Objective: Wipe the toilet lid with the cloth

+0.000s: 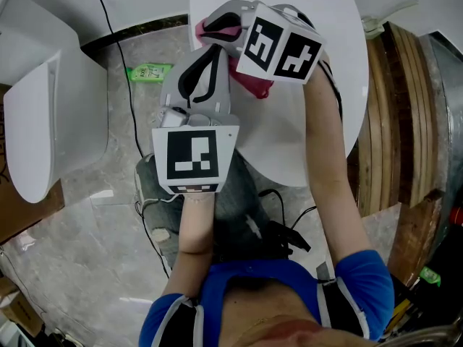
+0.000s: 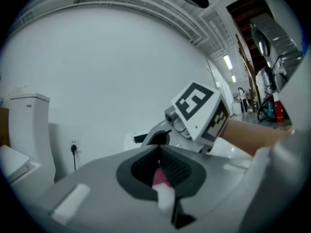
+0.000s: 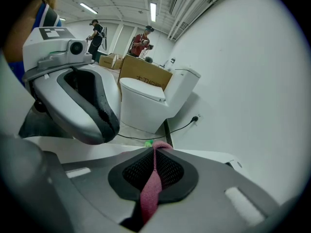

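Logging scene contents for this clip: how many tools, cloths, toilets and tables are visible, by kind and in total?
tools: 2, the left tool and the right tool
cloth: 1, pink, clamped by both tools
toilet: 1
table: 1
Total: 5

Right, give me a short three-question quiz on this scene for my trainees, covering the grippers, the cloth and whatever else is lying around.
1. True or false: the left gripper and the right gripper are each shut on the cloth.
2. Which colour is the cloth? A blue, B pink, C yellow.
3. Fill the gap: the green packet lies on the ____.

Key: 1 true; 2 B; 3 floor.
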Available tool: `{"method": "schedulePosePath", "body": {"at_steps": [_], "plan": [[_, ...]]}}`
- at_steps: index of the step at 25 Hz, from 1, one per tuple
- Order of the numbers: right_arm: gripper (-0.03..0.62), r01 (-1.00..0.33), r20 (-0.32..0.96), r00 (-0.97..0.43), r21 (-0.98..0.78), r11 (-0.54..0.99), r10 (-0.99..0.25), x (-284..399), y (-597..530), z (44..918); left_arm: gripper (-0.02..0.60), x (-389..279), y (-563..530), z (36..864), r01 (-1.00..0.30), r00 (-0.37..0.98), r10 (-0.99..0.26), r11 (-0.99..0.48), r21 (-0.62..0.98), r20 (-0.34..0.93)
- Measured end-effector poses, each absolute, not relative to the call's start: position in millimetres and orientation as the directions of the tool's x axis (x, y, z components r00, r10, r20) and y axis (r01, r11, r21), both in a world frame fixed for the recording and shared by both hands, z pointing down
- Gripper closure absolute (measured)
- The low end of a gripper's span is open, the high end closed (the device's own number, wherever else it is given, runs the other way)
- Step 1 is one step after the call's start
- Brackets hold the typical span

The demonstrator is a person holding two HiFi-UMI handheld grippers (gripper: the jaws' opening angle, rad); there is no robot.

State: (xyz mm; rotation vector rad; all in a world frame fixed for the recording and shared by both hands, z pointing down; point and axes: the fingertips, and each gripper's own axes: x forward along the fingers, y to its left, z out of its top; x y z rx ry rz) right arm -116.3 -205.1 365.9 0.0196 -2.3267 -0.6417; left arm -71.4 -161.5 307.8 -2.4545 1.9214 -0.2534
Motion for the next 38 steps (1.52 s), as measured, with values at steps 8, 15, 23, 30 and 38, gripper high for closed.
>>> {"method": "schedulePosePath", "body": {"at_steps": [8, 15, 23, 30, 38], "plan": [[0.585, 0.163, 0.636, -0.748, 0.452, 0.877, -0.189, -117.4, -205.3, 366.5, 0.578, -72.4, -162.2, 309.1, -0.963, 0.235, -0.965, -0.248, -0.107, 0.120], [0.585, 0.165, 0.637, -0.750, 0.443, 0.881, -0.180, -118.2, -204.4, 367.0, 0.578, -74.0, -162.5, 309.8, -0.963, 0.235, -0.964, -0.248, -0.104, 0.121], [0.585, 0.174, 0.641, -0.748, 0.438, 0.882, -0.171, -118.5, -202.1, 366.9, 0.578, -73.8, -162.4, 309.1, -0.963, 0.236, -0.964, -0.249, -0.107, 0.120], [0.585, 0.183, 0.643, -0.749, 0.431, 0.884, -0.159, -116.1, -199.1, 366.7, 0.578, -73.1, -161.8, 308.7, -0.965, 0.228, -0.966, -0.241, -0.106, 0.121], [0.585, 0.195, 0.647, -0.748, 0.426, 0.884, -0.147, -115.4, -196.7, 366.5, 0.578, -74.0, -162.3, 308.2, -0.967, 0.216, -0.969, -0.230, -0.112, 0.123]]}}
